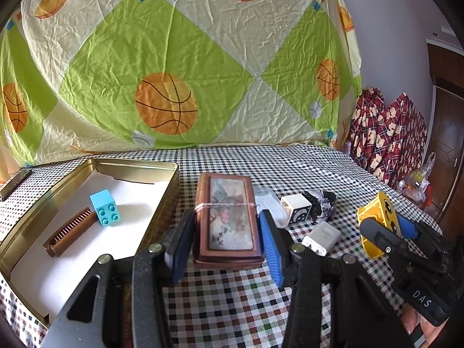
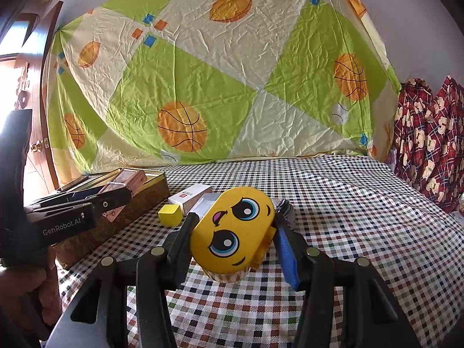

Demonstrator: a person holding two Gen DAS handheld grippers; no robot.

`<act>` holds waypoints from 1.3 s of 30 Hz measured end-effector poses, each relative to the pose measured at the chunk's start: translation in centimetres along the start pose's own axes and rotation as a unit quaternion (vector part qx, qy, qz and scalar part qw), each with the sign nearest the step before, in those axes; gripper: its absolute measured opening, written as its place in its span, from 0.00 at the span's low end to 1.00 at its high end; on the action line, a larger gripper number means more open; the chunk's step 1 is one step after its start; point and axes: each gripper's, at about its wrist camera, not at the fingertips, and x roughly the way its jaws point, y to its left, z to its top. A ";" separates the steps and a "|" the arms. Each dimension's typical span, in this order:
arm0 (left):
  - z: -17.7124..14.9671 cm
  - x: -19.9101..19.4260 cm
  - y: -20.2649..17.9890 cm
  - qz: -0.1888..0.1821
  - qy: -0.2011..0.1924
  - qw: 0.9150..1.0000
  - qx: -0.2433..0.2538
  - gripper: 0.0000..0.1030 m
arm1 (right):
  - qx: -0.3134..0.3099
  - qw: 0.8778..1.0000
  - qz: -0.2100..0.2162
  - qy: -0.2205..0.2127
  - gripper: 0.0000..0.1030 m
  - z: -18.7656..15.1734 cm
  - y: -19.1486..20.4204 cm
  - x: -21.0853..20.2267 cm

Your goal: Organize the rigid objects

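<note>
Wooden picture box [image 1: 227, 220] and yellow face case [image 2: 233, 232]: both in our tongs on the checked tablecloth [image 2: 348, 217].
Our left gripper [image 1: 226, 243] is closed partway on the box, just right of the open tin [image 1: 174, 185]; our right gripper [image 2: 232, 237] pinches the tilted case. We judge the case could twist out, or the box catch the tin's rim and knock the blue brick [image 1: 105, 207] and comb [image 1: 71, 230].

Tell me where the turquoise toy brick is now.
In the left wrist view, the turquoise toy brick lies inside the open metal tin at the left, on its white lining, touching the brown comb.
</note>
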 end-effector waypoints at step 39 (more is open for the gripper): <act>-0.1 -3.0 0.6 0.014 -0.078 0.997 -0.005 0.43 | -0.010 0.998 -0.012 -0.068 0.52 -0.4 0.3 -2.1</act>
